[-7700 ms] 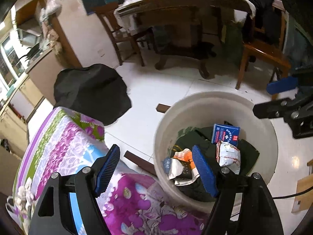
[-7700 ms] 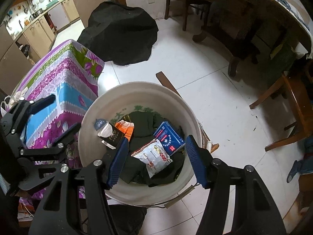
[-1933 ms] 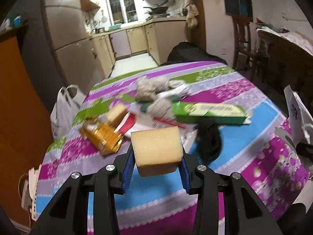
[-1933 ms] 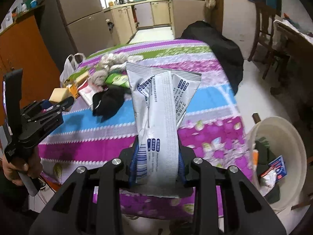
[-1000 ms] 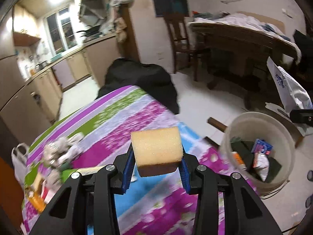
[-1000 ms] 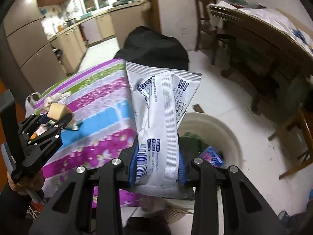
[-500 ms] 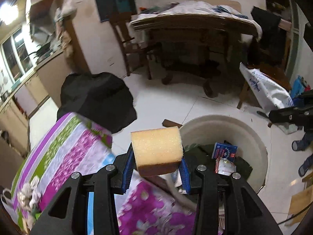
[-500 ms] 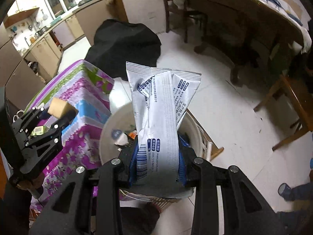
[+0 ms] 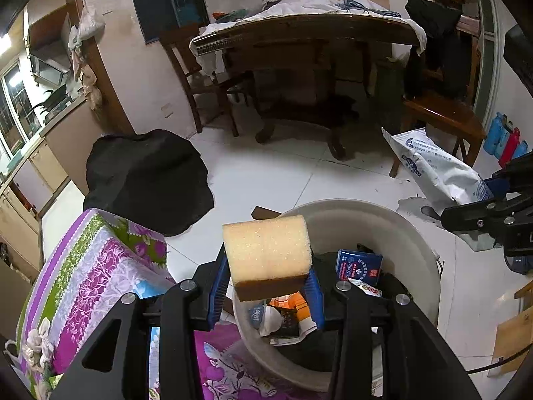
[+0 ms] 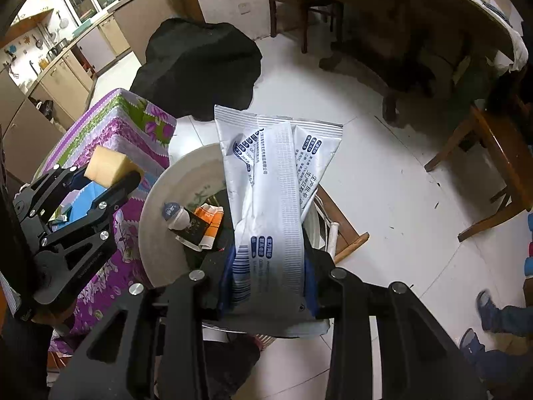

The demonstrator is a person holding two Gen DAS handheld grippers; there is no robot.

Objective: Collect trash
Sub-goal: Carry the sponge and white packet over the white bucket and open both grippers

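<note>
Already the trash bin [image 9: 409, 233] holds a fair load: a blue box [image 9: 359, 263], an orange-and-white packet [image 9: 293, 303] and a small printed pouch lie on dark cloth at its bottom, so part of the collecting looks done. Two more pieces are in hand, neither dropped yet, and whatever remains on the flowered tabletop [image 9: 100, 266] is mostly out of view.

Starting at the left, the left gripper [image 9: 266, 286] has its jaws pinching a yellow sponge [image 9: 266, 250], which stands up between the blue pads. Just beyond and below the jaws is the bin's near rim; the tabletop edge sits to their left. The tool tilts downward, its hold over the rim rather than the middle.

Further right, the right gripper [image 10: 269, 280] has its jaws clamped on the lower end of a white plastic packet [image 10: 276, 173], which rises straight ahead of them. It points steeply down, with the bin directly beneath and beyond the jaws.
</note>
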